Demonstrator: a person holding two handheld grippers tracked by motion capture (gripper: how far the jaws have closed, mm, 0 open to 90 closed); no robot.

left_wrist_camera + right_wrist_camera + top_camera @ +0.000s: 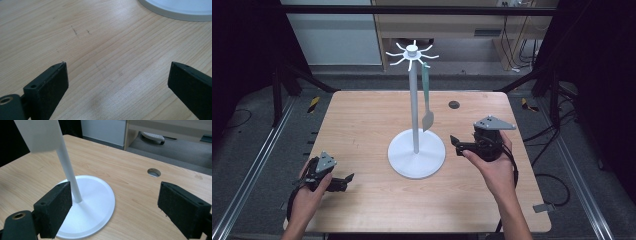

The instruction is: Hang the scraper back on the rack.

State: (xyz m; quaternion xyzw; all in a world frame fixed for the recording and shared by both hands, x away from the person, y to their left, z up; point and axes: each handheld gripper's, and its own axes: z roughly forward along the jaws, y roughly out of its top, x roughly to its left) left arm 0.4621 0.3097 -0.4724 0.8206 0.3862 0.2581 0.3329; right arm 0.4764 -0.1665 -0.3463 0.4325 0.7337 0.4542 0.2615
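A light wooden tabletop (362, 125) filled the middle of the high view. At its centre stood a white stand (414, 105), a round base with a tall thin pole and short hooks fanned out at the top. A green-handled spatula (427, 97) hung from one hook, just right of the pole, its pale blade reaching down toward the base.

The right hand-held gripper (455, 144) sat right of the base, jaws spread wide and holding nothing, aimed at the pole. The left hand-held gripper (346, 180) rested low at the lower left of the frame, also wide open and empty, over bare wood.

To take the spatula cleanly, the right hand would likely have needed to rise, close squarely on the handle, and lift it up off the hook before pulling away, so the light stand did not tip.
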